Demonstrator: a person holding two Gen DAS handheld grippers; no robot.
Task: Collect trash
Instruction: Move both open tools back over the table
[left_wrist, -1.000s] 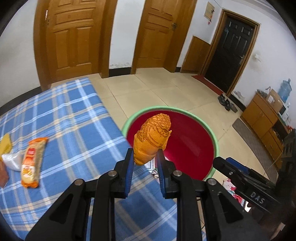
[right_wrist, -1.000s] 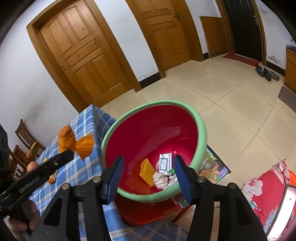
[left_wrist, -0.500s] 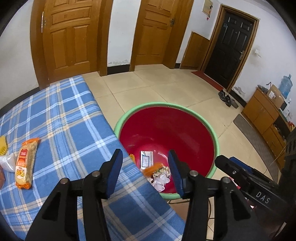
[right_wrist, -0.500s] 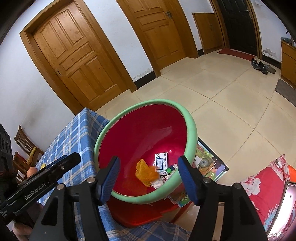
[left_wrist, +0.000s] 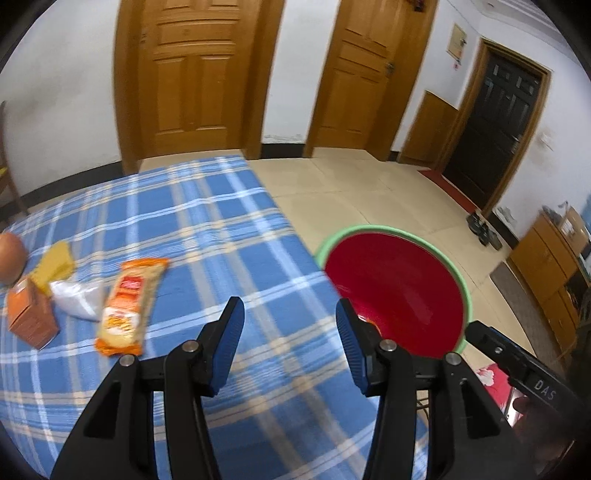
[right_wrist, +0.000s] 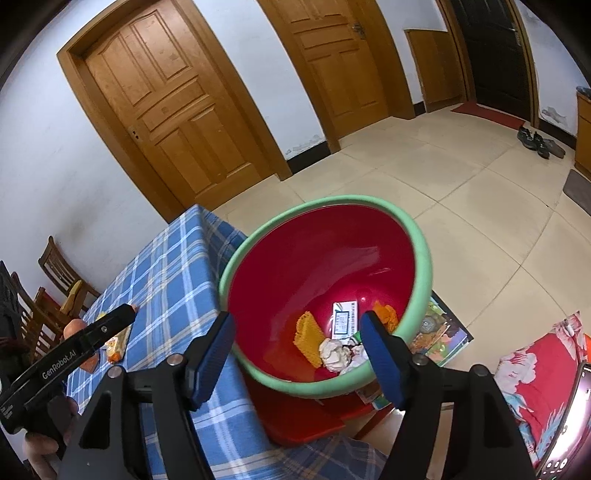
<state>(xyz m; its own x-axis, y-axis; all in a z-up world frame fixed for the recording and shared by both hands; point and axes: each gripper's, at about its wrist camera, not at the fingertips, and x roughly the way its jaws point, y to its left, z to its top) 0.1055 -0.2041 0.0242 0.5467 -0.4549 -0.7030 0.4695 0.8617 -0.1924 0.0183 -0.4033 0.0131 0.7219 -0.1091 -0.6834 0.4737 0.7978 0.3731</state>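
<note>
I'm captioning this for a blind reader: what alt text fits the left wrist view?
An open, empty left gripper over a blue plaid tablecloth. Left lie a snack packet, an orange box and a clear bag; right stands a red basin.

The left gripper (left_wrist: 290, 328), which a second ago pinches an orange crumpled wrapper above the basin (left_wrist: 463, 291), now stands parted and empty over the checked tablecloth (left_wrist: 207, 229), the basin lying at its 2 o'clock. The wrapper (right_wrist: 386, 312) rests inside the basin among the other trash. The right gripper (right_wrist: 297, 338) jaws are opening, nothing pressed between them.
</note>
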